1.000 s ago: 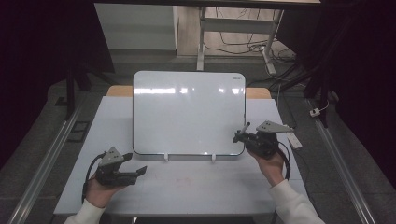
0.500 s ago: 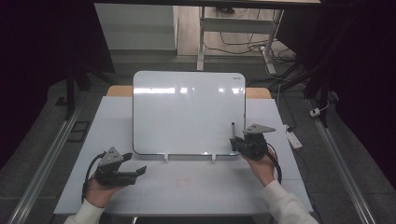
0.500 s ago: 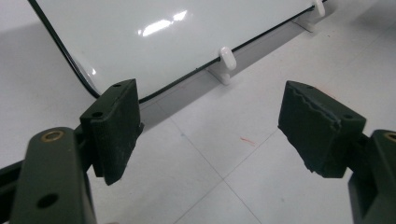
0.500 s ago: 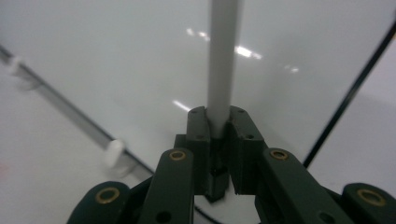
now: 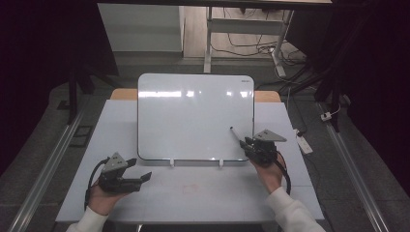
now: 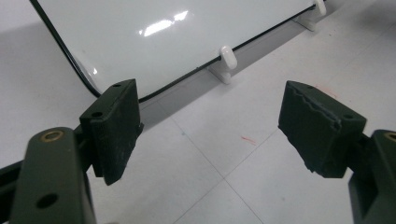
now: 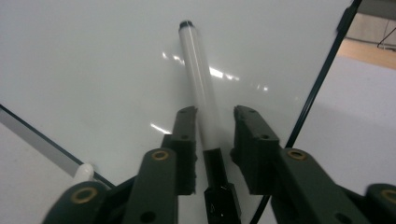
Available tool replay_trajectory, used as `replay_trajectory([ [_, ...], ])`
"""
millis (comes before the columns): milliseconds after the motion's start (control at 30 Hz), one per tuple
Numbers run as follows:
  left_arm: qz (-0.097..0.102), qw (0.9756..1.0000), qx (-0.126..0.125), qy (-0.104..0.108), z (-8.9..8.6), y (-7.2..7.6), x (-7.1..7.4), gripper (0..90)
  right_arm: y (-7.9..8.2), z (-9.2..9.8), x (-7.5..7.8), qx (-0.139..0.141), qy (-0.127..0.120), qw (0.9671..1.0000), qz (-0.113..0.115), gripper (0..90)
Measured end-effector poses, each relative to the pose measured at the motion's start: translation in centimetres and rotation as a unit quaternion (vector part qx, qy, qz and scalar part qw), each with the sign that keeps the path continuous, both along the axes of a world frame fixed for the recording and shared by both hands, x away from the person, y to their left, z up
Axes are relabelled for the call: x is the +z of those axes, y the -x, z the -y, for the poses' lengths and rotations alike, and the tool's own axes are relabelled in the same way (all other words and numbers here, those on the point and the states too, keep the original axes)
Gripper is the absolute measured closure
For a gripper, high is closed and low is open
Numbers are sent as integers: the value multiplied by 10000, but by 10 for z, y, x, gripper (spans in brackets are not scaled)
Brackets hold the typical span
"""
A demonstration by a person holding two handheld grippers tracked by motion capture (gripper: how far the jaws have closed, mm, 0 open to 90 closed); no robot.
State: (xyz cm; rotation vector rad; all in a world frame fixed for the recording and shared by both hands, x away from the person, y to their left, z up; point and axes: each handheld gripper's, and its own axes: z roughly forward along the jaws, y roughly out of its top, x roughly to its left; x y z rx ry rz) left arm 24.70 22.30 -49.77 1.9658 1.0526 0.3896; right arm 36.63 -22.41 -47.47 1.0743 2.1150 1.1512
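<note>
Right gripper view: slim white marker with a black cap [image 7: 201, 98] lies on the glossy white whiteboard [image 7: 93, 60] near its lower right corner, between the jaws of the right gripper [image 7: 212, 135], which have just been opening; gap shows on the right side, so I'd call it released. Let the jaws clear the barrel fully, then back straight out along the pen so it doesn't roll down the tilted board. Left gripper [image 5: 138, 179] sits spread and empty on the white table [image 5: 193, 193], fine where it is
</note>
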Motion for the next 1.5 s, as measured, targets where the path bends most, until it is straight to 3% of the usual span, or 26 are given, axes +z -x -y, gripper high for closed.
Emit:
replay_trajectory([
  [200,2,10000,-6,-6,0,0,0,214,17,12,5,175,-111,9994,275,605],
  [433,-3,10000,4,-4,-1,0,0,214,43,54,2,506,-223,9984,142,532],
  [600,-44,10000,16,-17,-1,-1,-2,213,57,80,-11,855,-234,9960,114,460],
  [733,-142,9999,2,-35,-1,-1,-7,213,61,95,-23,913,-262,9954,92,416],
  [900,-253,9997,5,42,-3,0,-13,212,58,96,-35,909,-69,9958,64,380],
  [1133,-341,9993,40,145,-6,-2,-17,200,57,86,-30,1093,51,9937,234,331],
  [1500,-340,9994,30,100,-5,-3,-19,177,55,85,-29,1160,-98,9930,182,299],
])
